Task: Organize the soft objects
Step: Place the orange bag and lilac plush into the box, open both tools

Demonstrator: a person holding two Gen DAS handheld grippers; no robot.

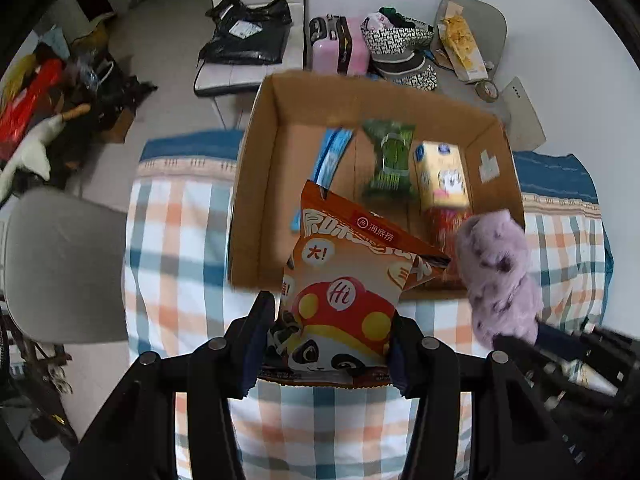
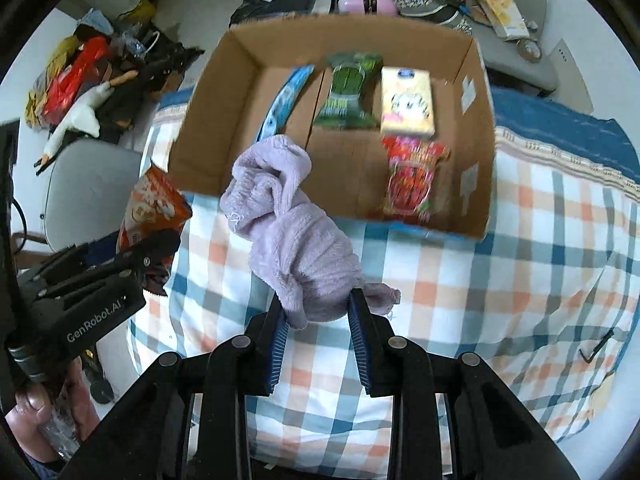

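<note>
Snack bag [image 1: 340, 300] between left tool [image 1: 334, 344] fingers, near box [image 1: 256, 184].

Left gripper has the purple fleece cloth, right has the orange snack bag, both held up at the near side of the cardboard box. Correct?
Swapped. The left wrist view shows the left gripper clamped on the orange snack bag; the right wrist view shows the right gripper clamped on the purple fleece cloth. The rest holds: both are held up at the near side of the cardboard box.
</note>
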